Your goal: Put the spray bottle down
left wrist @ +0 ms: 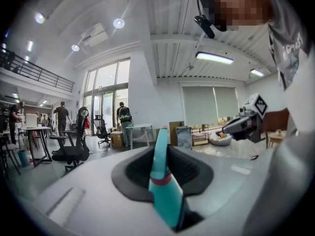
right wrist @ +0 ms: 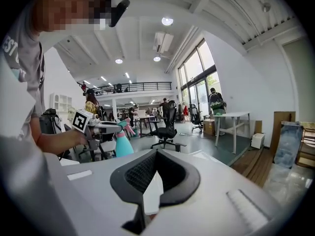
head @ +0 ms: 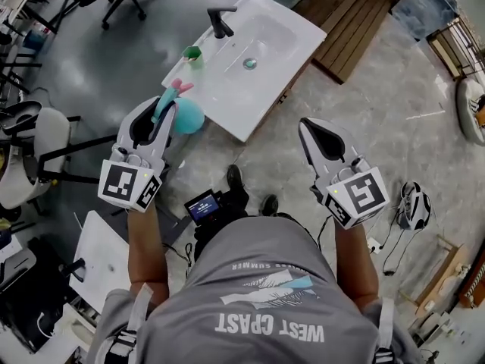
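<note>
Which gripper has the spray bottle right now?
The left gripper, clamped on the teal spray bottle; the right gripper carries nothing.

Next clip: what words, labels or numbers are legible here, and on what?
"WEST COAST": large print on the shirt, upside down in the head view.
"SUMMER": smaller line on the shirt; the rest of that line is unreadable.
Cube markers: patterns only, no words.
Small screen: too blurred to read.

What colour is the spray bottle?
The spray bottle is teal with a pink trigger; see head view.
</note>
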### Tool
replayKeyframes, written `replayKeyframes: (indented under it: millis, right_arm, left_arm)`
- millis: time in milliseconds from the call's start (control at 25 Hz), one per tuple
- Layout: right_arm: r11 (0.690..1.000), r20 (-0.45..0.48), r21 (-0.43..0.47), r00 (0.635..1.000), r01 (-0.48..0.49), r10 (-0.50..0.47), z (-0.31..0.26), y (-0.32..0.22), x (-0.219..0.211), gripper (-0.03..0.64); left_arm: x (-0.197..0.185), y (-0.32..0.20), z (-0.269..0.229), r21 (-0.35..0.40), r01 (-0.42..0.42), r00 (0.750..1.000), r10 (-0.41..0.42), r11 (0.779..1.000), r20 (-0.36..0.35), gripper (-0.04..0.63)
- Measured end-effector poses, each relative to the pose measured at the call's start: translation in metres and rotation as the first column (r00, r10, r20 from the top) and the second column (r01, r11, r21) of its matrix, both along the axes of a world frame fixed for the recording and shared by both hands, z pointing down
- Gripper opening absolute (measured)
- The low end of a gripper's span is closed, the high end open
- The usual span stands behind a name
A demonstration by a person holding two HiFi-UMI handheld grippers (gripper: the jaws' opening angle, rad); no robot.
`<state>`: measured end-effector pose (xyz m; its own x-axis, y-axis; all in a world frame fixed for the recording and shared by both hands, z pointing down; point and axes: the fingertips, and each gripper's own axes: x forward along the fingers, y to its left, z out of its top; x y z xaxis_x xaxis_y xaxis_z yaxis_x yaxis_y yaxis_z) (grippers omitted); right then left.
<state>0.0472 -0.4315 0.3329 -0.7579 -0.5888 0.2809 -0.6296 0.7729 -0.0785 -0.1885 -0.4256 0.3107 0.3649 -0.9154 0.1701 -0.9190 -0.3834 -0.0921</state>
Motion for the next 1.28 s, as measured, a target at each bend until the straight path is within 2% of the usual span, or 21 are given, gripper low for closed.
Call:
replayKeyframes:
  millis: [440, 1280]
  right_arm:
    - [0.999, -0.041, -0.051, 0.999, -0.019, 0.017, 0.027, -0.031, -0.029, 0.001]
    - [0.983, -0.105, -0.185, 0.994, -0.022, 0.002, 0.096, -0.064, -0.067, 0.001]
  left_arm:
    - [-0.048, -0.052, 0.035, -0.032, 0.021, 1.000, -0.022, 0.999, -0.017, 0.083]
    - [-0.106, -0.122, 0.128, -0.064, 0.082, 0.995, -0.086, 0.995, -0.057, 0.083]
